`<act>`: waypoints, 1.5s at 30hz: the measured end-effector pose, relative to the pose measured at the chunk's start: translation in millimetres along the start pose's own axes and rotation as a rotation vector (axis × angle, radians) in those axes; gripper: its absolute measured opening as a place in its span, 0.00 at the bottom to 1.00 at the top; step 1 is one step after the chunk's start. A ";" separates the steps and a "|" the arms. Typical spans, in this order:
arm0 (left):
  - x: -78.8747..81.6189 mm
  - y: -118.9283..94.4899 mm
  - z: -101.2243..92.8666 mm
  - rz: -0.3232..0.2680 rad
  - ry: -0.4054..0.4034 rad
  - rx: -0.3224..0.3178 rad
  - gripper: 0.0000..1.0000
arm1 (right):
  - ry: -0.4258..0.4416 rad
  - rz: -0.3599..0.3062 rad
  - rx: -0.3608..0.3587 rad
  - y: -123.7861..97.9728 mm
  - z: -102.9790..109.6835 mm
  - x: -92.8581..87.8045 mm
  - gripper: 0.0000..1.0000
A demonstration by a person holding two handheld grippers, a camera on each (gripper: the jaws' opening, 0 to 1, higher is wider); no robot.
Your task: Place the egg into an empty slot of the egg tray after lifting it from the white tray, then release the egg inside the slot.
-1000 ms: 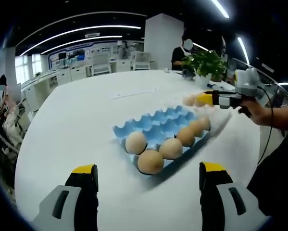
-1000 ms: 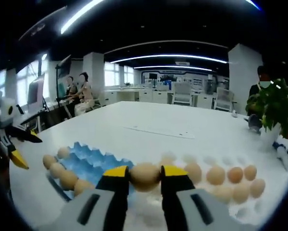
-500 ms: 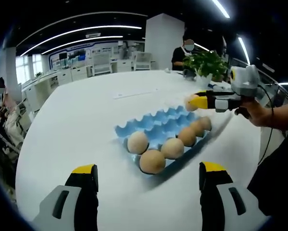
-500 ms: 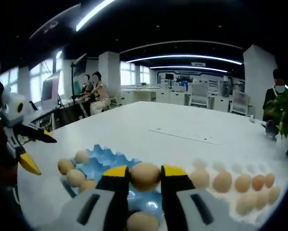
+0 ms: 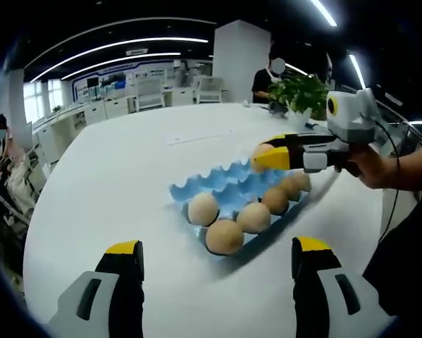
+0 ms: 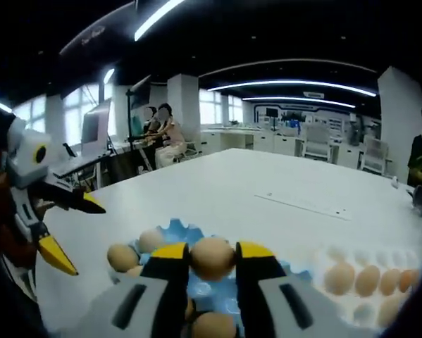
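My right gripper [image 6: 212,251] is shut on a tan egg [image 6: 212,259] and holds it above the blue egg tray [image 6: 170,227]. In the left gripper view, the right gripper [image 5: 270,159] comes in from the right with the egg [image 5: 261,151] over the far side of the egg tray [image 5: 221,182]. Several eggs [image 5: 223,236] fill the tray's near row. The white tray [image 6: 344,255] with several eggs lies to the right. My left gripper [image 5: 218,248] is open on the near side of the egg tray, and the left gripper [image 6: 59,229] also appears open at the left.
A person's hand [image 5: 381,166] holds the right gripper. At the table's far edge stand a potted plant [image 5: 302,93] and a person [image 5: 267,79]. A paper sheet [image 5: 196,137] lies beyond the egg tray. People [image 6: 161,134] sit at desks in the background.
The right gripper has carried the egg leftward from the white tray to over the blue egg tray. The left gripper has stayed still and open.
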State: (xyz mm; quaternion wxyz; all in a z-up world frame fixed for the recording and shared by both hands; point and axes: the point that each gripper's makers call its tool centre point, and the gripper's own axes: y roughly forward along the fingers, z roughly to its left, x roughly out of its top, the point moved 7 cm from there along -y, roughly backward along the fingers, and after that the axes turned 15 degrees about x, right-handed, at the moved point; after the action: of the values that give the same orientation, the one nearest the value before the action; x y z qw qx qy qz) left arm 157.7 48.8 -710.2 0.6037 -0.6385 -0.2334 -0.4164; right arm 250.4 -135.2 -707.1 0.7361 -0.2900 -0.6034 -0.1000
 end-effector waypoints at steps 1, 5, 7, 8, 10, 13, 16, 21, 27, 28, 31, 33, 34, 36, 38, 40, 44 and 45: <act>0.1 0.0 -0.2 0.000 -0.001 0.000 0.87 | 0.002 0.005 0.017 4.7 2.9 -0.3 0.25; 0.4 -0.2 -0.7 0.000 -0.002 -0.001 0.87 | -0.005 0.020 0.049 16.1 10.0 -2.2 0.25; 0.4 -0.4 -0.5 -0.001 -0.003 -0.001 0.87 | -0.007 0.024 0.063 21.8 13.2 -2.6 0.25; 0.3 -0.3 -0.2 -0.001 -0.004 0.000 0.87 | -0.007 0.032 0.073 25.1 15.1 -3.0 0.25; -0.2 -0.1 0.4 0.001 -0.005 0.000 0.87 | -0.011 0.033 0.082 28.5 17.1 -3.3 0.25; -0.2 0.0 1.0 0.000 -0.004 0.001 0.87 | -0.002 0.041 0.096 34.6 18.6 -5.4 0.25; -0.1 -0.1 1.4 -0.001 -0.003 0.001 0.87 | 0.019 0.055 0.105 40.0 19.3 -9.4 0.25; -0.6 0.1 2.1 -0.001 -0.006 0.001 0.87 | 0.049 0.077 0.119 46.6 21.5 -15.1 0.26; -0.4 0.0 3.0 -0.003 -0.011 0.001 0.87 | 0.072 0.121 0.117 52.5 21.7 -23.1 0.26; -0.5 0.0 3.4 -0.003 -0.010 0.001 0.87 | 0.055 0.114 0.121 52.4 21.5 -22.3 0.26; -1.5 0.6 4.0 -0.001 -0.011 0.000 0.87 | 0.052 0.129 0.121 52.7 22.4 -22.0 0.26; -1.9 1.0 3.9 0.001 -0.010 -0.001 0.87 | 0.028 0.140 0.125 53.4 21.8 -22.1 0.26; -1.7 1.0 3.6 0.001 -0.009 -0.002 0.87 | 0.030 0.144 0.125 53.7 22.3 -21.6 0.26; -0.5 0.5 2.9 -0.001 -0.012 -0.006 0.87 | 0.022 0.148 0.131 54.7 21.9 -21.5 0.26; 1.2 -1.0 2.7 -0.001 -0.007 -0.007 0.87 | 0.010 0.155 0.136 54.6 21.6 -20.4 0.26; 2.8 -2.7 2.7 -0.001 -0.009 -0.010 0.87 | 0.014 0.156 0.138 53.9 21.6 -20.4 0.26; 3.4 -5.4 2.5 -0.004 0.006 -0.021 0.87 | 0.029 0.136 0.137 49.9 23.4 -22.0 0.29; 3.0 -5.8 2.4 -0.004 0.012 -0.026 0.87 | 0.038 0.121 0.136 48.7 24.4 -22.8 0.31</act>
State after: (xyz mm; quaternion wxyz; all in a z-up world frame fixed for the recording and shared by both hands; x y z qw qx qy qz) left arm 155.3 51.4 -704.2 0.5959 -0.6432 -0.2257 -0.4244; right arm 248.6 -87.0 -741.1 0.7701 -0.2731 -0.5761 -0.0195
